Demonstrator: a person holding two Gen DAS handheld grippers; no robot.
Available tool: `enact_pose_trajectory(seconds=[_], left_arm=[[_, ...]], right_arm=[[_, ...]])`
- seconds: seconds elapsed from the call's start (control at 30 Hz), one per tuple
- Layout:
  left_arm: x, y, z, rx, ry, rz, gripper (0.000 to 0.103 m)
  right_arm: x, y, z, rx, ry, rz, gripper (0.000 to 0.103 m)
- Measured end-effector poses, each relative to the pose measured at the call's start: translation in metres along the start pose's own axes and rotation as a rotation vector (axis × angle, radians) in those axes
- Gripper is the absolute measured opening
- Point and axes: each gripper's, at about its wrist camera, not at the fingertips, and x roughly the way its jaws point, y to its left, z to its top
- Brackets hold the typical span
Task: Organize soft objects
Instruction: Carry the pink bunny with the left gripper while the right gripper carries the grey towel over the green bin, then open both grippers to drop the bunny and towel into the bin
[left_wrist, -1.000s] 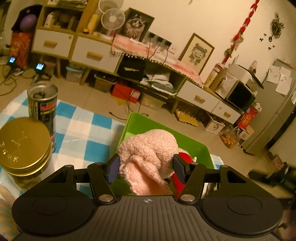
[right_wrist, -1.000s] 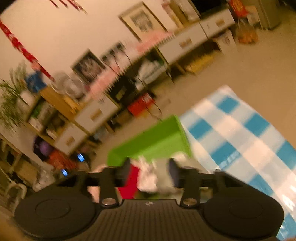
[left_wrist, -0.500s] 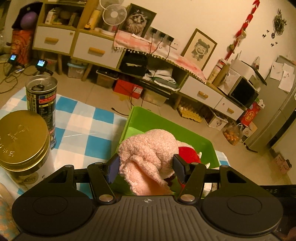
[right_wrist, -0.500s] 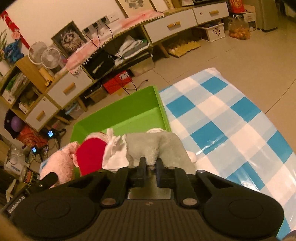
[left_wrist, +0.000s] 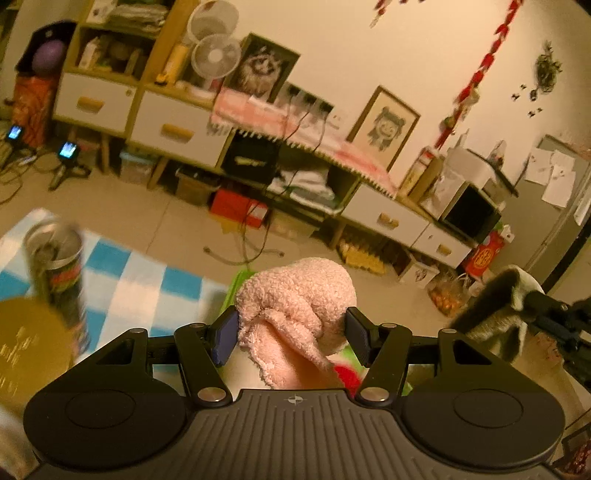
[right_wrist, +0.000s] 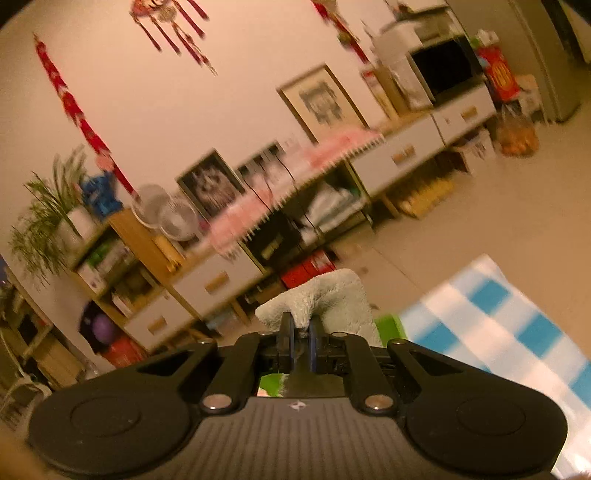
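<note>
A pink fluffy plush toy (left_wrist: 295, 306) sits between the two pads of my left gripper (left_wrist: 291, 334), which is shut on it and holds it lifted above the green bin (left_wrist: 236, 284). Only a sliver of that bin shows behind the plush. A red soft piece (left_wrist: 347, 376) peeks out just below. My right gripper (right_wrist: 301, 345) is shut on a grey plush toy (right_wrist: 325, 299), which rises in front of its closed pads. In the left wrist view that grey plush (left_wrist: 487, 317) hangs at the right with the other gripper's dark body beside it. A green bin corner (right_wrist: 388, 325) shows beneath the grey plush.
A tall drink can (left_wrist: 59, 273) and a round gold lid tin (left_wrist: 26, 354) stand on the blue-and-white checked cloth (left_wrist: 140, 280) at the left. The same cloth (right_wrist: 498, 325) spreads to the right in the right wrist view. Cabinets, fans and framed pictures line the far wall.
Both grippers have risen, so the green bin has dropped nearly out of sight. My right gripper closed on the grey plush and lifted it. The pink plush stays gripped in the left.
</note>
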Motion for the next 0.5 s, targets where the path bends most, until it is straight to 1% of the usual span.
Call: enact_pose_trajectory(seconds=[0.07, 0.17, 0.27, 0.37, 0.43, 0.5], left_arm=[[0.011, -0.006, 0.005, 0.028, -0.009, -0.005, 0.061], [0.037, -0.008, 0.004, 0.061, 0.019, 0.006, 0.061], [0.066, -0.005, -0.001, 0.079, 0.073, 0.035, 0.061], [0.094, -0.002, -0.006, 0.118, 0.131, 0.076, 0.061], [0.105, 0.001, -0.009, 0.138, 0.166, 0.097, 0.061], [0.115, 0.004, -0.013, 0.149, 0.208, 0.115, 0.061]], right_arm=[[0.014, 0.003, 0.002, -0.022, -0.012, -0.003, 0.0], [0.047, -0.004, -0.008, -0.044, 0.009, -0.026, 0.0], [0.081, -0.021, -0.029, -0.069, 0.073, -0.072, 0.0], [0.111, -0.039, -0.055, -0.103, 0.158, -0.125, 0.0], [0.127, -0.05, -0.069, -0.115, 0.217, -0.157, 0.0], [0.137, -0.057, -0.078, -0.126, 0.253, -0.178, 0.0]])
